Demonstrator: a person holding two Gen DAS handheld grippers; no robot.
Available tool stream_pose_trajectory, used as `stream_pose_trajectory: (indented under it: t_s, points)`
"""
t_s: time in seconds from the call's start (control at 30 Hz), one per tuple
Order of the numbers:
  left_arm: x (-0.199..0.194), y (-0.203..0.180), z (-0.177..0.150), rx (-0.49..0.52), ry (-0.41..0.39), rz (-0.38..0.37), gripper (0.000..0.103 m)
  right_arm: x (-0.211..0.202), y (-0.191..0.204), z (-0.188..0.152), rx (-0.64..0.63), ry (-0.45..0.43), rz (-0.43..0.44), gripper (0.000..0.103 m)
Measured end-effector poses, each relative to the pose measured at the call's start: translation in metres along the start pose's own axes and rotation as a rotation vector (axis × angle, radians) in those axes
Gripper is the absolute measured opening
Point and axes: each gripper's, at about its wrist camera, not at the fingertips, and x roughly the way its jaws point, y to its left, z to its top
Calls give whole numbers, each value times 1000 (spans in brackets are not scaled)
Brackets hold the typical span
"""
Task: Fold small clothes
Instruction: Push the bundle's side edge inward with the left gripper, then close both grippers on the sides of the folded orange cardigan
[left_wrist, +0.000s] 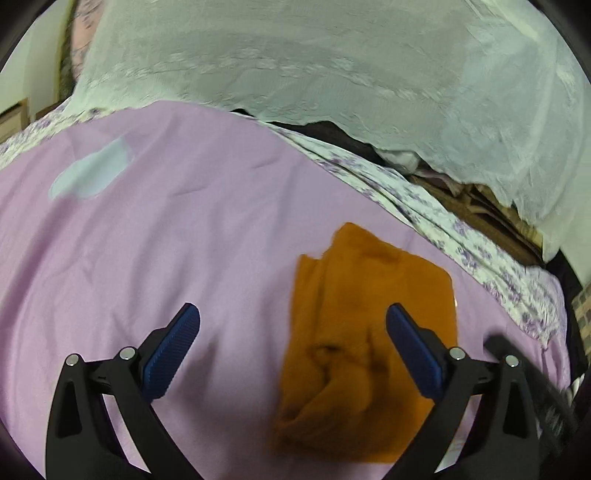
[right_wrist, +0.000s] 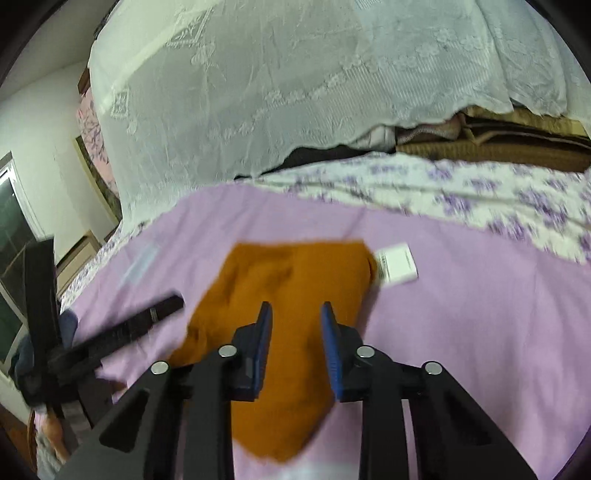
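An orange garment (left_wrist: 369, 295) lies folded on the lilac sheet (left_wrist: 184, 240), rumpled at its near end. My left gripper (left_wrist: 291, 308) hovers over the sheet with its jaws wide open; its right finger overlaps the garment's right side and nothing is between the pads. In the right wrist view the orange garment (right_wrist: 295, 269) lies under my right gripper (right_wrist: 296, 306), whose blue pads stand a narrow gap apart with the cloth showing through the gap; I see nothing pinched. A blurred black finger (right_wrist: 162, 306) of the left gripper reaches in from the left.
A white card (right_wrist: 397, 264) lies by the garment's far right corner. A pale blue patch (left_wrist: 92, 173) sits on the sheet at far left. Behind are a floral sheet (right_wrist: 480, 192), a white lace cover (right_wrist: 295, 92) and brown folded blankets (right_wrist: 498, 147).
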Motion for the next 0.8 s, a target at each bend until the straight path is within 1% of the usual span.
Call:
stream_pose_trajectory:
  t_s: [0.07,0.13,0.17,0.2,0.27,0.37,0.43,0.5,0.63,0.73,0.8]
  points:
    - [14,-15,-1,54,16,16,98,21,-2,13,10,7,-13,27]
    - [32,-25,-5,110,45,56,98,39,-7,18,33,20,-22,27]
    - [44,-27,-8,130,73,78,99,49,-10,18,45,34,-24,27]
    - [51,-26,-11,134,94,87,99,64,-16,14,58,71,-28,27]
    - [61,-20,-12,94,131,62,99,88,-26,3,83,123,-28,27]
    - [63,-16,-12,70,149,31,99,86,-35,3,115,122,17,28]
    - [60,-13,-11,63,147,9,99,74,-41,5,158,96,41,34]
    - [55,-8,-8,44,158,-35,98,65,-44,3,182,88,58,38]
    - [49,9,-1,-27,234,-186,98,41,-47,6,194,42,73,56]
    - [50,21,0,-70,281,-270,98,29,-48,1,198,42,90,61]
    - [52,27,-3,-102,313,-318,98,26,-54,-7,215,60,102,61]
